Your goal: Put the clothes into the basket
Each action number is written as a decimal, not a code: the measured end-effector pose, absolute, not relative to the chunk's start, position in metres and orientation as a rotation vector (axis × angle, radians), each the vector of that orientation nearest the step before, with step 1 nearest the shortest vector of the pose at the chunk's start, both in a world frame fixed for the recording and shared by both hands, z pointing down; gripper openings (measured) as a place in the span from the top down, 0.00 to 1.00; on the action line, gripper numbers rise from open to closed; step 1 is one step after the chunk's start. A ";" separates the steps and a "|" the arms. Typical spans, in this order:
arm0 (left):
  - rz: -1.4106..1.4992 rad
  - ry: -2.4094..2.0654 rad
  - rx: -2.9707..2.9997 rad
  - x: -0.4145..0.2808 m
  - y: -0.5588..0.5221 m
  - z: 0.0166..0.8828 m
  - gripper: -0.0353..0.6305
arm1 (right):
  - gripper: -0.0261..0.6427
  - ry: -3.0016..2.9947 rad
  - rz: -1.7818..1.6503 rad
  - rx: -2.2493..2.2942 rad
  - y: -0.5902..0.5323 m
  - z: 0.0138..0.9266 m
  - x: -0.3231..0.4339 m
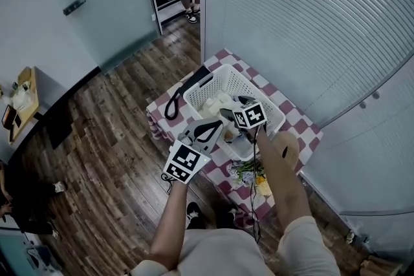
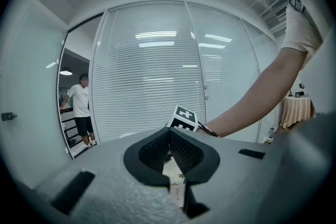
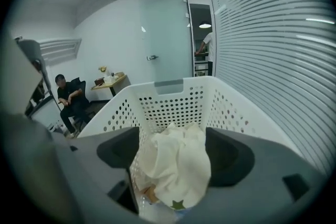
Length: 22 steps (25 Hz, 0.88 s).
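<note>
- The cream-white crumpled garment with a small green star (image 3: 176, 165) lies inside the basket, straight ahead of the right gripper (image 3: 173, 145) and between its two dark pads
- That gripper's jaws stand spread wide; the pads flank the garment without squeezing it
- The white perforated plastic basket (image 3: 168, 84) rises just beyond the right gripper's jaws, its far wall and handle slot facing them; in the head view this gripper (image 1: 229, 114) reaches in over the basket's near rim (image 1: 206, 81)
- The left gripper (image 2: 170, 136) has its jaws pressed together, pinching a cream strip of cloth with a green star (image 2: 175, 178); whether it belongs to the same garment cannot be told
- In the head view the left gripper (image 1: 206, 129) sits just beside the right one, at the basket's near corner
- Under both grippers, the basket stands on a table with a red-and-white chequered cloth (image 1: 296, 125)
- Below the left gripper lies dark wooden plank floor (image 1: 116, 139)
- Beyond the left gripper's jaws rises a glass wall with horizontal slats (image 2: 157, 86), and to its left a person in a white shirt (image 2: 81, 107) stands in a doorway
- Far left of the right gripper, a person in dark clothes (image 3: 68, 99) sits by a small table
</note>
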<state>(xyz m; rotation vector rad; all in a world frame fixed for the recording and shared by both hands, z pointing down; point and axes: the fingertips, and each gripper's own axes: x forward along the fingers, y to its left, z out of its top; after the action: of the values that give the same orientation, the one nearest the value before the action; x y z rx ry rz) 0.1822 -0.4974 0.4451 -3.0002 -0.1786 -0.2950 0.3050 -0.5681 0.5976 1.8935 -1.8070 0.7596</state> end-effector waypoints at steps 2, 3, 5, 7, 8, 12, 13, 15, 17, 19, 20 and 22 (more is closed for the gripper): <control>-0.299 -0.181 -2.998 0.182 -0.498 0.446 0.93 | 0.48 -1.793 0.705 1.930 -0.570 0.589 0.310; -0.301 -0.183 -2.996 0.181 -0.498 0.446 0.93 | 0.61 -1.780 0.678 1.962 -0.571 0.585 0.313; -0.308 -0.180 -2.992 0.180 -0.498 0.447 0.93 | 0.81 -1.757 0.642 2.029 -0.572 0.576 0.320; -0.319 -0.169 -2.991 0.178 -0.500 0.449 0.93 | 0.91 -1.765 0.624 2.063 -0.575 0.569 0.320; -0.325 -0.164 -2.990 0.178 -0.501 0.449 0.93 | 0.92 -1.777 0.616 2.068 -0.577 0.565 0.318; -0.334 -0.175 -2.995 0.180 -0.500 0.450 0.93 | 0.93 -1.818 0.596 2.072 -0.579 0.554 0.310; -0.339 -0.179 -2.991 0.181 -0.498 0.451 0.93 | 0.93 -1.829 0.588 2.075 -0.578 0.548 0.308; -0.355 -0.191 -2.968 0.181 -0.493 0.452 0.93 | 0.93 -1.866 0.568 2.095 -0.573 0.533 0.303; -0.364 -0.213 -2.946 0.182 -0.486 0.452 0.93 | 0.93 -1.917 0.534 2.128 -0.564 0.514 0.296; -0.364 -0.241 -2.938 0.185 -0.479 0.454 0.93 | 0.93 -1.954 0.486 2.158 -0.551 0.493 0.291; -0.363 -0.255 -2.939 0.187 -0.476 0.455 0.93 | 0.93 -1.969 0.464 2.170 -0.543 0.484 0.288; -0.357 -0.278 -2.948 0.190 -0.469 0.456 0.93 | 0.93 -2.003 0.426 2.193 -0.526 0.468 0.281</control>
<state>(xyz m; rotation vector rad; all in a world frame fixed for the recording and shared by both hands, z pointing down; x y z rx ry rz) 0.1902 -0.4690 0.4563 -2.9480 -0.2777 -0.3569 0.2813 -0.5257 0.4676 2.1925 -2.0033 0.4259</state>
